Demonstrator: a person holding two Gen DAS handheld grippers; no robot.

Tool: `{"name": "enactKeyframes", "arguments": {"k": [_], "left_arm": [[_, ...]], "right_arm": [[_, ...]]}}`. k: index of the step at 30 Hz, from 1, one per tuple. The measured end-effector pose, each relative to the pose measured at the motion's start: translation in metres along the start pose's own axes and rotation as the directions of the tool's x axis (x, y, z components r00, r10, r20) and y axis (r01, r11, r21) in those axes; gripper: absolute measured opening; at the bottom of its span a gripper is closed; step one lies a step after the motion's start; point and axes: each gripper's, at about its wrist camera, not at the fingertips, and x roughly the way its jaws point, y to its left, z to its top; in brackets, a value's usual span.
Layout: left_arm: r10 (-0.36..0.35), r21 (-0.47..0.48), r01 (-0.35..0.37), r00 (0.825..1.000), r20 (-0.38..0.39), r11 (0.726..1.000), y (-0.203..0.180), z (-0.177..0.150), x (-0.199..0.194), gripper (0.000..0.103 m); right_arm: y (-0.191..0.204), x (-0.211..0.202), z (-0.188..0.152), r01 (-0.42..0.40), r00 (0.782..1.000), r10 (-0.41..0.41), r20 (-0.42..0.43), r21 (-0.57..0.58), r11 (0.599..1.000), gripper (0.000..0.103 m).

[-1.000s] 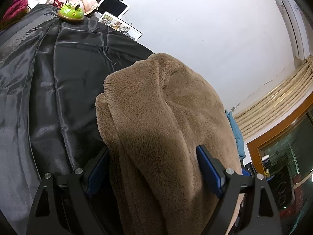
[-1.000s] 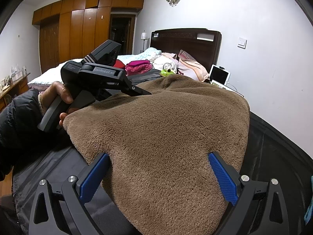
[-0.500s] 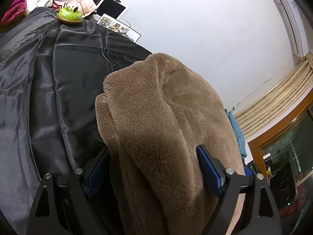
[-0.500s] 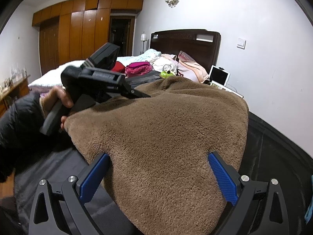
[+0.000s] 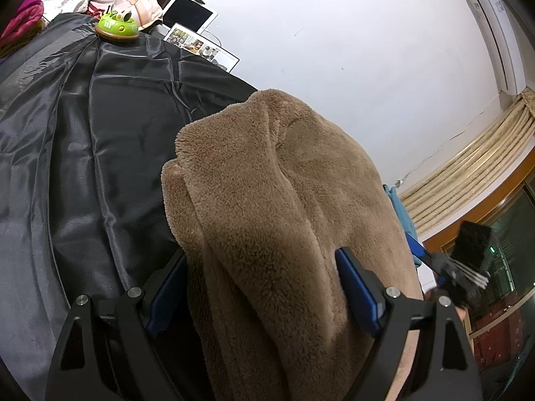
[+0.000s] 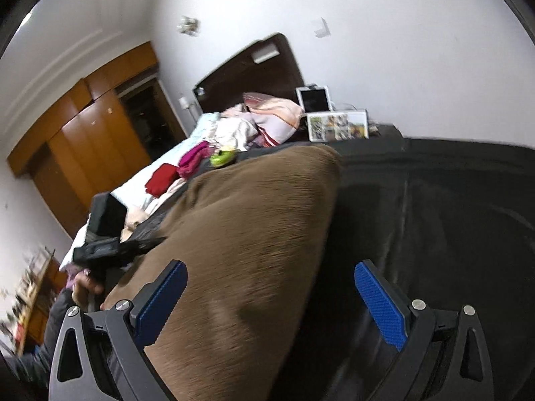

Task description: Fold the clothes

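A brown fleece garment (image 5: 284, 200) lies bunched on a black sheet (image 5: 83, 133) over the bed. My left gripper (image 5: 260, 254) stands wide open around the near end of the garment. The cloth fills the gap and touches both blue pads. In the right wrist view the garment (image 6: 250, 234) lies against the left pad of my right gripper (image 6: 269, 269). That gripper is open, tilted, with bare black sheet (image 6: 434, 217) before its right pad. A hand (image 6: 83, 287) holds the left gripper (image 6: 110, 244) at the garment's far edge.
A green toy (image 5: 117, 26), a tablet (image 5: 189, 11) and a photo sheet (image 5: 200, 45) sit at the far end of the sheet by the wall. Pillows and red (image 6: 162, 178) and magenta clothes (image 6: 192, 158) lie on the bed beyond. Wooden wardrobes (image 6: 83, 133) line the far wall.
My right gripper has swung to the right and rolled, so the garment no longer spans its jaws and only meets the left pad. The left gripper and the garment in it have stayed put.
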Motion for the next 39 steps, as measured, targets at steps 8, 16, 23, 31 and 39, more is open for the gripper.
{"name": "enactKeyframes", "arguments": {"k": [8,16,23,31,39], "left_arm": [[-0.007,0.001,0.007,1.000,-0.003,1.000,0.001,0.002,0.001,0.088],[-0.007,0.001,0.007,1.000,-0.005,1.000,0.000,0.001,0.000,0.088],[-0.006,0.001,0.006,1.000,-0.004,1.000,-0.001,0.001,0.000,0.088],[-0.009,0.000,0.009,1.000,-0.004,1.000,-0.001,0.001,-0.001,0.088],[-0.012,-0.001,0.012,1.000,-0.004,1.000,-0.001,0.000,-0.002,0.088]], "right_arm": [[-0.031,0.045,0.008,-0.112,0.982,0.134,-0.132,0.160,0.981,0.102],[-0.050,0.075,0.003,-0.227,0.943,0.283,-0.173,0.283,0.932,0.102],[-0.054,0.091,0.000,-0.302,0.906,0.375,-0.195,0.323,0.897,0.102],[-0.038,0.104,-0.002,-0.292,0.901,0.357,-0.247,0.263,0.920,0.102],[-0.027,0.113,-0.001,-0.280,0.901,0.334,-0.277,0.217,0.935,0.102]]}}
